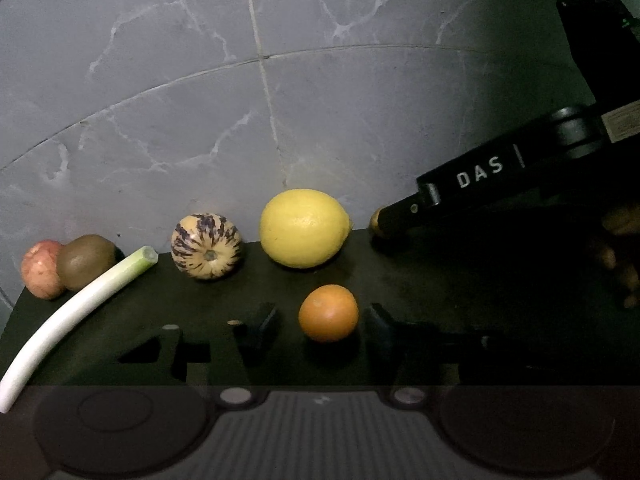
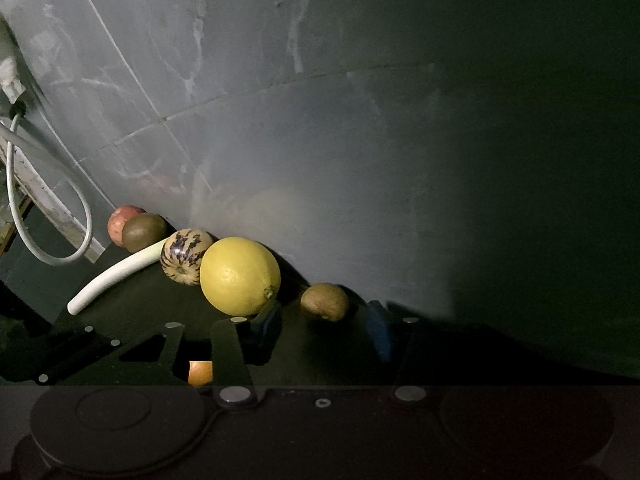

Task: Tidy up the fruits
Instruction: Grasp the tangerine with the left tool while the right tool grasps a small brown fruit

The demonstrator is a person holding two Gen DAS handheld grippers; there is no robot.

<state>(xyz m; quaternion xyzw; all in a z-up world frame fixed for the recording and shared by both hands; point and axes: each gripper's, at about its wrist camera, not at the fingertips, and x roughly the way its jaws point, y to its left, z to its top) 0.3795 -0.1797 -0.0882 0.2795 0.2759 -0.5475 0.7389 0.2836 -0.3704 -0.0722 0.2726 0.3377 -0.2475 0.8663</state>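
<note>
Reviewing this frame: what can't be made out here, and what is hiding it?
- Left wrist view: the small brown fruit is mostly hidden behind the right gripper.
- Right wrist view: the orange shows only as a sliver through a gap in gripper hardware.
- Left wrist view: the leek runs out at the left edge.
- Both views: the right side of the table is lost in shadow.

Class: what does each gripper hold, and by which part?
Nothing yet. The orange sits between the fingers of the left gripper, a kiwi inside the right gripper, with gaps showing.
</note>
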